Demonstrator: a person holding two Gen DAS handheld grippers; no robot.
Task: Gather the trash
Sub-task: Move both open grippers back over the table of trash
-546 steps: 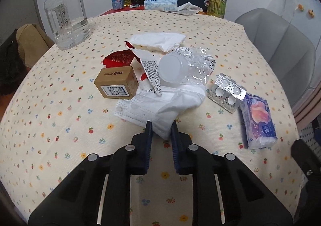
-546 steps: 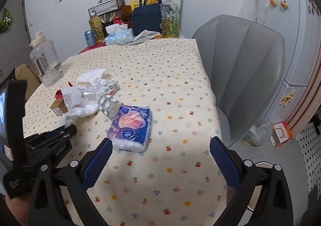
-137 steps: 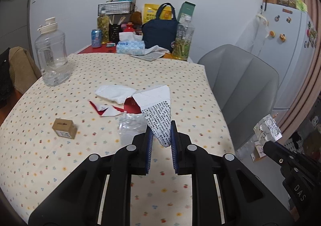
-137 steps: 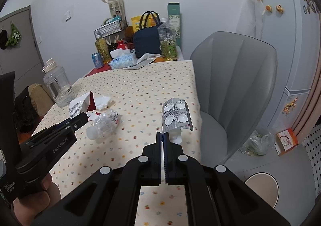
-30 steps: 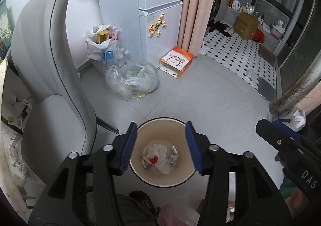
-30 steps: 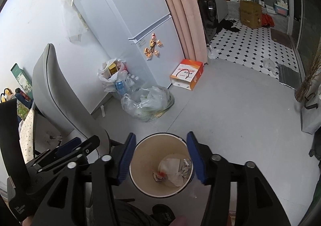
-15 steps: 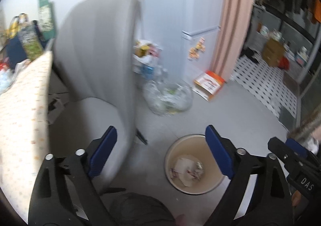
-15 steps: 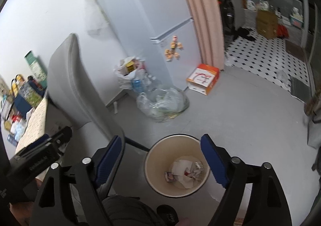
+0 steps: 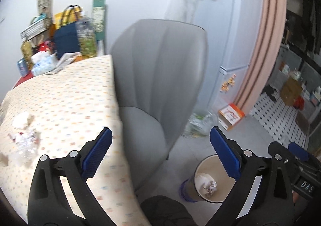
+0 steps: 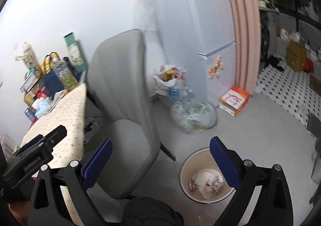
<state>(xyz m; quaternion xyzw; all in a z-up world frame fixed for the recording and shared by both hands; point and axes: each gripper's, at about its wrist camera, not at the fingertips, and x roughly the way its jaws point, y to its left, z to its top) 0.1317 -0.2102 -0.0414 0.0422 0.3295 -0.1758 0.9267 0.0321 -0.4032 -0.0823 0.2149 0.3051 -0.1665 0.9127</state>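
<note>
Trash (image 10: pixel 206 183) lies in the round cream waste bin (image 10: pixel 185 167) on the grey floor: white paper, a crumpled foil blister pack and a scrap with red on it, all at the bottom. The bin stands just beside the grey padded chair (image 10: pixel 124 105), which sits between it and the desk (image 9: pixel 60 101) with its dotted cloth. More trash is on the desk's left part, blurred: a crumpled white tissue (image 9: pixel 22 120) and, near it, crushed clear plastic (image 9: pixel 26 143) with a red-and-white scrap. At the desk's far end stand a navy bag (image 9: pixel 66 40), a clear bottle and a tissue pack. By the white fridge (image 10: pixel 200 25) rest a clear bag of bottles (image 10: pixel 192 114) and an orange-and-white box (image 10: pixel 233 101). The left claw (image 9: pixel 160 149) is opening, its blue pads spread wide with nothing between them, over the desk edge and chair. The right claw (image 10: pixel 160 154) is opening too, wide and empty, with the bin seen near its right finger.
</note>
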